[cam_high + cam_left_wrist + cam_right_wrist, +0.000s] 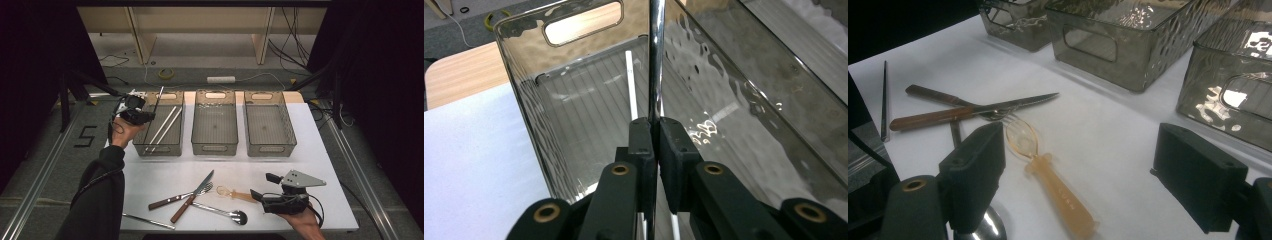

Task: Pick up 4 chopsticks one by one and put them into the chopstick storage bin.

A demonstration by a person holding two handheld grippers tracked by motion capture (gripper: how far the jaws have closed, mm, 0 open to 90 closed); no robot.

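While the left gripper (145, 116) hangs over the left bin (176, 145), its fingers (642, 145) are squeezed tight on a shiny metal chopstick (655, 60). That stick stands up straight out of the fingers, and its top pokes up past the far wall of the bin. Under the fingers, two more chopsticks (165, 126) lie flat on the bin floor, side by side. A white bench (150, 175) lies off to one side of the fingers in the left gripper view.

The right gripper (262, 189) rests low at the near edge of the bench. Its fingers (975, 165) are wide open and hold nothing. Between them and a little ahead lies a see-through orange spoon (1048, 175), with its handle pointing back at the fingers and its bowl pointing away. Just past the spoon's bowl lie a fork (175, 198) and a knife (192, 196), both with brown wooden handles, and they cross each other. A metal spoon (222, 212) lies close beside one open finger, with its round bowl right at that finger. One more metal chopstick (148, 220) lies farther off to that side, near the person's dark sleeve (97, 200). Two other bins, the middle bin (215, 142) and the right bin (270, 145), stand well ahead of the open fingers.
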